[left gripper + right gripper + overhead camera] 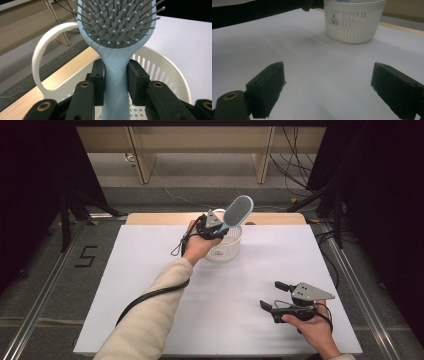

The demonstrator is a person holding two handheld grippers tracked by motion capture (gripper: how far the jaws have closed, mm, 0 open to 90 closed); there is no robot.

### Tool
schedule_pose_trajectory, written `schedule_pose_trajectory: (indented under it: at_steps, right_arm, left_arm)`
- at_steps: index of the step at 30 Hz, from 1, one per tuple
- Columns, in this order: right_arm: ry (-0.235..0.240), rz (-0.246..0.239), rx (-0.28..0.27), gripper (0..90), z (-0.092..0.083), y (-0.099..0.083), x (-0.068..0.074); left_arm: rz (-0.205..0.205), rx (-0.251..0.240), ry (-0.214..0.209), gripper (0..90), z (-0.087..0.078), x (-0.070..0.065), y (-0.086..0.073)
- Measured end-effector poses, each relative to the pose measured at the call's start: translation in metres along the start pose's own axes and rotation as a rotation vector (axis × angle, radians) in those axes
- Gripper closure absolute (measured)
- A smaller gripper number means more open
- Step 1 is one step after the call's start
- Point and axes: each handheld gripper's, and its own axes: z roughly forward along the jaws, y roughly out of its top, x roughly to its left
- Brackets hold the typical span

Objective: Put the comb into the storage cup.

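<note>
Nearest, right gripper point(274, 295) low over the white table point(150, 320), jaws wide apart, nothing between them. Farther in, left gripper point(212, 226) raised over the basket, pads clamped on the handle of one pale blue hairbrush point(115, 27), bristled head up. One white slotted basket point(353, 21) under the brush, near the table's far edge. Count: two grippers, one brush, one basket.

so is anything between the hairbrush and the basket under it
Nothing visible. The left gripper holds the hairbrush by its handle right above the open white basket, and the part of the perforated floor in sight is bare. The basket's raised handle arcs off to one side.
</note>
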Motion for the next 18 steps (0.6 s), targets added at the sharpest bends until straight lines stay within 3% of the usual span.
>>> schedule_pose_trajectory:
  at_steps: [4,9,18]
  right_arm:
    - [-0.001,0.000,0.000,12.7,0.000,0.000,0.000]
    - [-0.002,0.001,0.003,12.6,0.000,0.000,0.000]
    - [-0.005,-0.002,0.003,12.6,0.001,0.000,0.001]
  left_arm:
    - [-0.016,0.023,-0.009,60.4,-0.001,-0.001,-0.001]
    - [0.000,0.083,-0.008,48.9,-0.007,0.001,-0.002]
    - [-0.022,0.079,-0.010,36.7,-0.030,0.004,0.006]
